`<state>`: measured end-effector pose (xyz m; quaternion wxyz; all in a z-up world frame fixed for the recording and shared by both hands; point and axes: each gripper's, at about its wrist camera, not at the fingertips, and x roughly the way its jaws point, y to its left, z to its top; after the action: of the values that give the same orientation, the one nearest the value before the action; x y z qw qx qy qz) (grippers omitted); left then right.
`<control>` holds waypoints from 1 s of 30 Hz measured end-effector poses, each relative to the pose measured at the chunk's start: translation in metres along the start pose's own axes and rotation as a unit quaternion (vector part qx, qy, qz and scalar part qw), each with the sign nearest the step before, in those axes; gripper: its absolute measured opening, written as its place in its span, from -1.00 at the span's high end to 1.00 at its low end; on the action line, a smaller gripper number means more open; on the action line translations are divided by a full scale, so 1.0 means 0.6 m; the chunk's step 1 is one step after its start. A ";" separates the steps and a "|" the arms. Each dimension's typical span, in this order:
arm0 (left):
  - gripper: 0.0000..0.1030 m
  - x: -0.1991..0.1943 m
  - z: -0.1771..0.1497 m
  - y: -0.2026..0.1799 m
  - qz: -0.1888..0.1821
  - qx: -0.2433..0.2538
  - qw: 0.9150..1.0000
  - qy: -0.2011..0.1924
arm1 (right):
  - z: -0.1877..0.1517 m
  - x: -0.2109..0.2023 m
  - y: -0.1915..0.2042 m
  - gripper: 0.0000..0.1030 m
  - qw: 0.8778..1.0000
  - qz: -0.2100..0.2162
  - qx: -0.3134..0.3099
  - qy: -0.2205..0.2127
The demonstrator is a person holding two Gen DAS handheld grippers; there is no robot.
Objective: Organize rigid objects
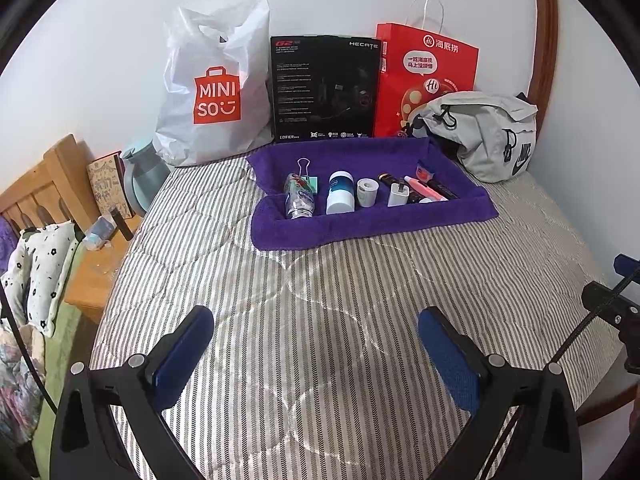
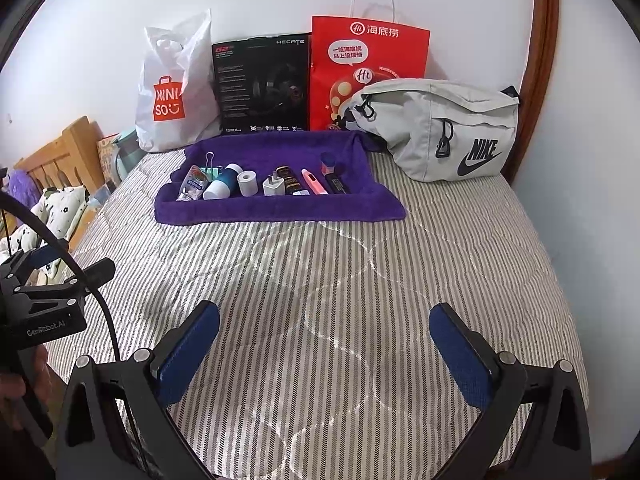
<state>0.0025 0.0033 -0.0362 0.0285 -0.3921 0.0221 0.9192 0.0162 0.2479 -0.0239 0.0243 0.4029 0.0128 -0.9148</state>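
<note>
A purple towel lies at the far side of the striped bed, folded up into a shallow tray. In it lie a clear bottle with a binder clip, a white and blue jar, a small white roll, a white charger plug, a dark tube, a pink pen and a black marker. My left gripper and right gripper hover open over the bed, well short of the towel, both empty.
Against the wall stand a white Miniso bag, a black box and a red paper bag. A grey Nike pouch lies right of the towel. A wooden nightstand with a teal kettle is to the left.
</note>
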 end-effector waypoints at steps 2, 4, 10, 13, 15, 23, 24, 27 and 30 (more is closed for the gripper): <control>-1.00 0.000 0.000 0.001 0.003 0.002 1.000 0.000 | 0.001 -0.001 -0.001 -1.00 1.000 0.000 0.001 -0.001; -1.00 -0.001 0.000 0.002 0.004 0.003 1.000 0.000 | 0.000 -0.001 -0.001 -1.00 1.000 0.001 0.002 -0.002; -1.00 -0.002 -0.002 0.002 0.006 0.002 1.000 0.001 | -0.001 -0.002 -0.002 -1.00 1.000 0.001 0.000 0.000; -1.00 -0.002 -0.003 0.003 0.005 0.002 1.000 0.002 | -0.002 -0.002 -0.003 -1.00 1.000 0.001 0.000 0.000; -1.00 -0.002 -0.003 0.003 0.005 0.003 1.000 0.002 | -0.001 -0.001 -0.002 -1.00 1.000 0.001 0.000 0.001; -1.00 -0.001 -0.004 0.003 0.006 0.001 1.000 0.005 | -0.001 0.003 -0.002 -1.00 1.000 0.002 0.000 0.005; -1.00 -0.001 -0.004 0.003 0.005 0.002 1.000 0.005 | -0.001 0.003 -0.001 -1.00 1.000 0.002 -0.001 0.006; -1.00 -0.001 -0.005 0.003 0.006 0.002 1.000 0.004 | 0.001 0.002 -0.001 -1.00 1.000 0.004 -0.002 0.004; -1.00 0.000 -0.004 0.003 0.006 0.002 1.000 0.004 | 0.000 0.000 0.000 -1.00 1.000 0.005 -0.002 0.002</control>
<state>0.0042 0.0013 -0.0377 0.0237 -0.3956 0.0269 0.9177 0.0160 0.2480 -0.0240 0.0294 0.4048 0.0130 -0.9139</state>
